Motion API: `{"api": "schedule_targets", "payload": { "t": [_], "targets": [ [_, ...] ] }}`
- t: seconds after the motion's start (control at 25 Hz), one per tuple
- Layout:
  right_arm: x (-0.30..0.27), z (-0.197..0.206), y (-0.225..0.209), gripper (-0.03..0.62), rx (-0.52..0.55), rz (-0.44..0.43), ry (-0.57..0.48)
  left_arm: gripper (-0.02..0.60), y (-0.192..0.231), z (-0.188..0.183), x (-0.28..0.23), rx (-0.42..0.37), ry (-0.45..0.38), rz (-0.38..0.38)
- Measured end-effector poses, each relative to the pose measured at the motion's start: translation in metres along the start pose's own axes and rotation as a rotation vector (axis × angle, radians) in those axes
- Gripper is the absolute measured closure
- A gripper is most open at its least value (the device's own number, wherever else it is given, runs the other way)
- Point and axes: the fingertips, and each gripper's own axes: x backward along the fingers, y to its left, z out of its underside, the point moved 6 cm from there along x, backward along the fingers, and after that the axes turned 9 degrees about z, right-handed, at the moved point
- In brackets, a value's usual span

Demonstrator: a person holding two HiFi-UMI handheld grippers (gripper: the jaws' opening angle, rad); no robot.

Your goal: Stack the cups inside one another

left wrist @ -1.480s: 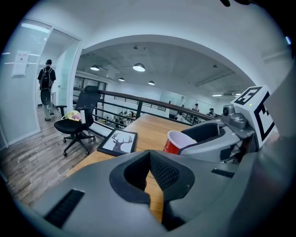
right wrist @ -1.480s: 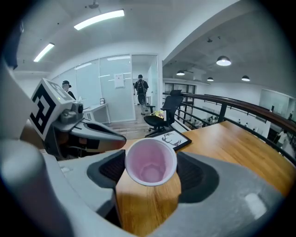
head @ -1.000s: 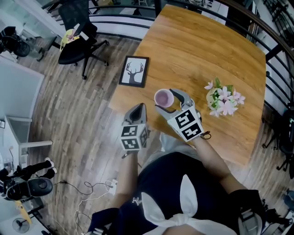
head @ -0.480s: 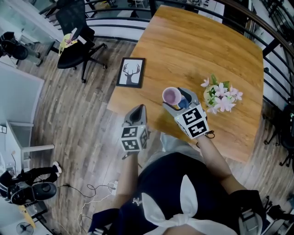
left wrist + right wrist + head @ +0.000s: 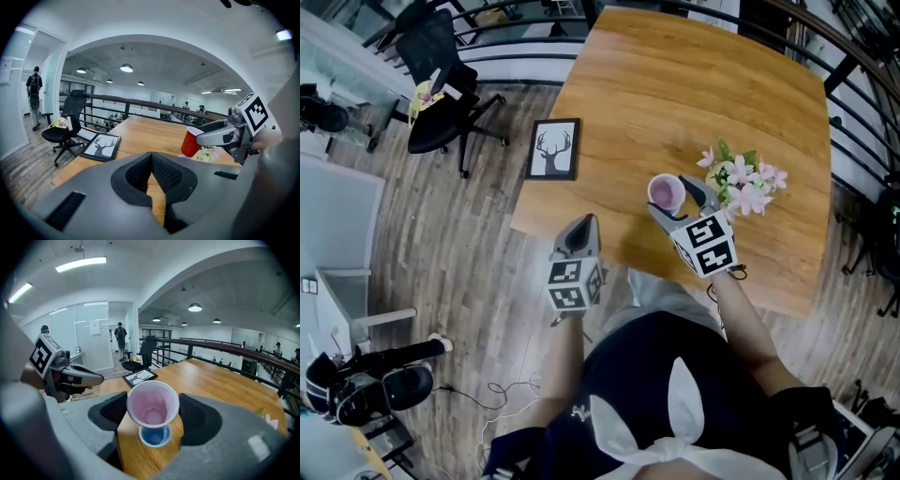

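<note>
My right gripper (image 5: 671,201) is shut on a red cup (image 5: 665,193) with a pale pink inside, held upright above the wooden table (image 5: 694,84). In the right gripper view the red cup (image 5: 153,404) sits between the jaws, directly over a smaller blue cup (image 5: 153,435) that stands on the table. The blue cup is hidden in the head view. My left gripper (image 5: 579,232) hovers shut and empty off the table's near edge. From the left gripper view, the red cup (image 5: 191,142) shows at the right, clamped by the right gripper (image 5: 216,136).
A pot of pink and white flowers (image 5: 739,184) stands just right of the held cup. A framed deer picture (image 5: 554,149) lies at the table's left edge. A black office chair (image 5: 441,103) stands on the floor beyond, and a railing runs behind the table.
The right gripper has carried the red cup to the right and farther onto the table, closer to the flowers. The left gripper has kept its place.
</note>
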Motion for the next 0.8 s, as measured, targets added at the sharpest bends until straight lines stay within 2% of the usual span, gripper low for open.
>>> {"api": "schedule_targets", "payload": {
  "t": [0.24, 0.8],
  "targets": [
    [0.002, 0.009, -0.007, 0.25, -0.026, 0.022, 0.01, 0.563, -0.011, 0.006, -0.009, -0.018, 0.026, 0.057],
    [-0.019, 0.036, -0.01, 0.249, -0.038, 0.018, 0.069, 0.565, -0.007, 0.016, -0.018, -0.006, 0.066, 0.061]
  ]
}}
